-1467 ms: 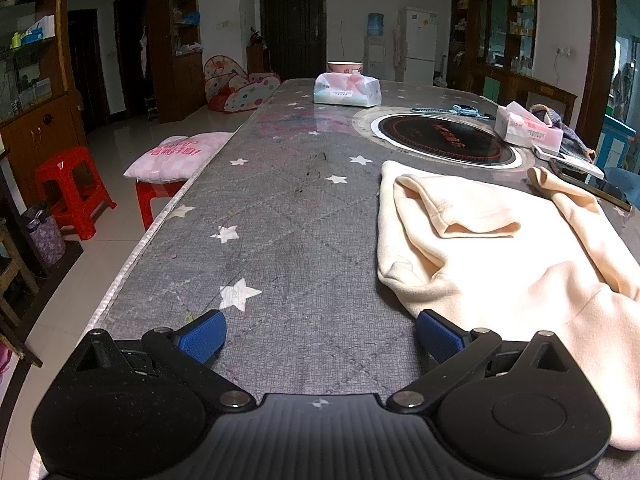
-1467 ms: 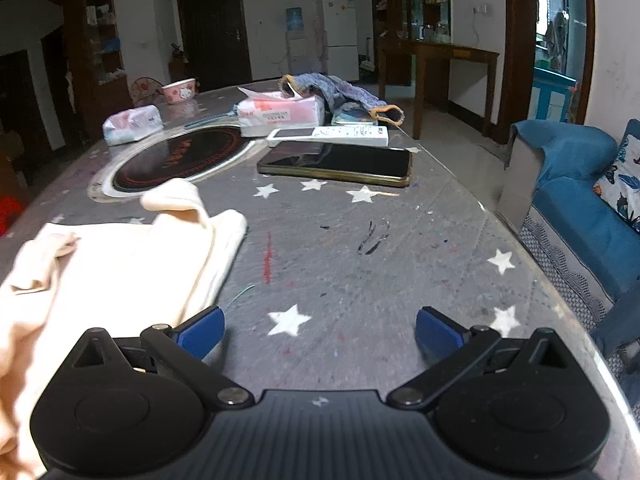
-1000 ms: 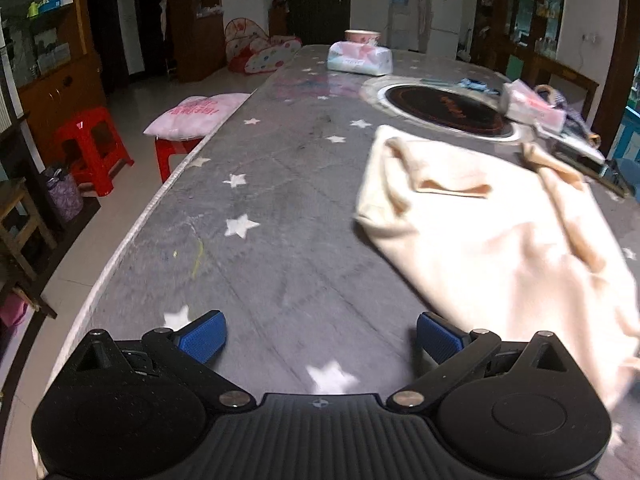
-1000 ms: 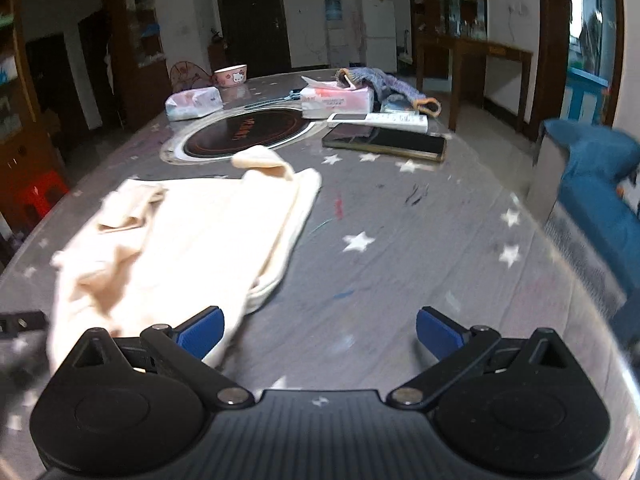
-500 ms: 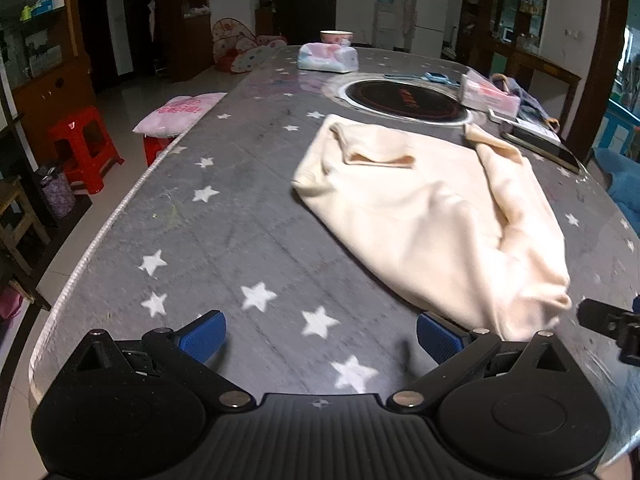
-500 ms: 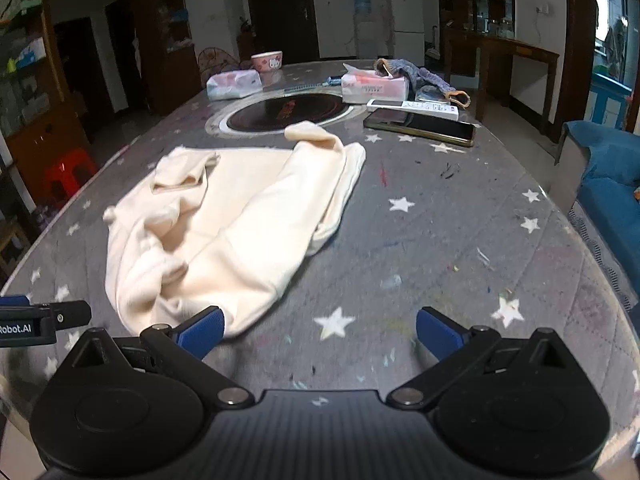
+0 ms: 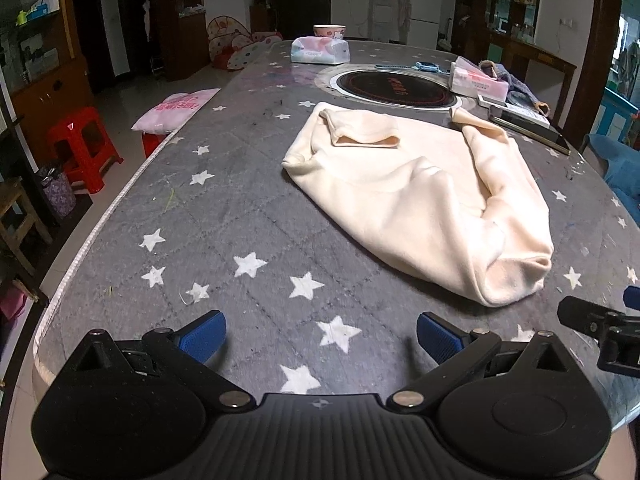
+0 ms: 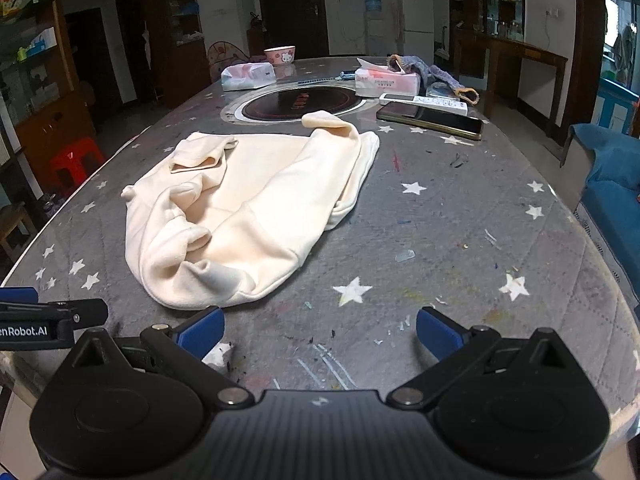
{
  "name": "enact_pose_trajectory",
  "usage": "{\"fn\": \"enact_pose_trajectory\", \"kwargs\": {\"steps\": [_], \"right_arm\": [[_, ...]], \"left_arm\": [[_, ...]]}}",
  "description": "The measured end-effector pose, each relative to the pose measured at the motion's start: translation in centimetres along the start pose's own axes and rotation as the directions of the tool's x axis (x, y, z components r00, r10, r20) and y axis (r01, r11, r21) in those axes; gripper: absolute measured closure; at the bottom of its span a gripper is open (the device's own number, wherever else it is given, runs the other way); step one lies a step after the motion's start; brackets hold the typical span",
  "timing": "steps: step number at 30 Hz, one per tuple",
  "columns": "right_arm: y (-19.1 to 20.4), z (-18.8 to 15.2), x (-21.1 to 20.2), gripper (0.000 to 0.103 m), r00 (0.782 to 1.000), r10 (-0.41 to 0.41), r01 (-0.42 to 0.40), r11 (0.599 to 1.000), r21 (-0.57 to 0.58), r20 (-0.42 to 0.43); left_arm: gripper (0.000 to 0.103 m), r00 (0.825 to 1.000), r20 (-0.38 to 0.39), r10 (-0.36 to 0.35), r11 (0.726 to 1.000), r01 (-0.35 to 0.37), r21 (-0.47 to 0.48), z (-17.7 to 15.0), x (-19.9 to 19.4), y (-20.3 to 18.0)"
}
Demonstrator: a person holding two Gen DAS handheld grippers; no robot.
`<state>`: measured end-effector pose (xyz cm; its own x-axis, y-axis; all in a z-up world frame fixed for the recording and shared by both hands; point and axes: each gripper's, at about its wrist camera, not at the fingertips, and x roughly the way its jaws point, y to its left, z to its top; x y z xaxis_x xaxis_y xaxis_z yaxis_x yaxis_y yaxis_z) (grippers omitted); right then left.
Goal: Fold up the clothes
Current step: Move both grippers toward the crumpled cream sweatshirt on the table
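Lying rumpled on the star-patterned bench point(image 7: 224, 216), the cream garment point(image 7: 420, 184) runs with its long axis away from the viewer, its bunched near end toward the bench's front edge and its far end reaching almost to the round black hob plate point(image 7: 394, 88). One sleeve is folded back over the far left shoulder and the other trails up along the right side; the near end is heaped and creased, not flat, so the piece reads as loosely gathered and not as a neat fold.

From the left tongs point(image 7: 320, 334) the garment lies ahead and to the right, its near end just beyond the right blade. From the right tongs point(image 8: 320, 330) it lies ahead and to the left, its near hem just past the left blade. Both sit about equally close to that near end, one on each side of it. The likely judgement is that any next grasp turns on this near hem between them.

Both tongs are spread wide, blades well apart, holding nothing and touching no cloth. A phone point(image 8: 430, 120), a remote and tissue packs lie beyond the garment, apart from it.
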<state>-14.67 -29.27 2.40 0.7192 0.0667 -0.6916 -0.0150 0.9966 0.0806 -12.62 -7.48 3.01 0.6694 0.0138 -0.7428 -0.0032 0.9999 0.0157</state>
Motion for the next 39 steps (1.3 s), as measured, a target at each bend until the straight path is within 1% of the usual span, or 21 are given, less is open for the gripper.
{"fn": "enact_pose_trajectory", "kwargs": {"steps": [18,39], "right_arm": [[0.5,-0.1,-0.7,0.000,1.000,-0.008,0.008,1.000,-0.023,0.010],[1.0,0.7,0.3,0.000,1.000,0.001,-0.001,0.999,-0.041,0.001]], "left_arm": [[0.000,1.000,-0.019,0.002,0.999,-0.001,0.034,-0.6,-0.3,-0.9],[0.000,0.999,-0.033,-0.001,0.999,0.003,0.040,0.9,0.8,-1.0]]}}
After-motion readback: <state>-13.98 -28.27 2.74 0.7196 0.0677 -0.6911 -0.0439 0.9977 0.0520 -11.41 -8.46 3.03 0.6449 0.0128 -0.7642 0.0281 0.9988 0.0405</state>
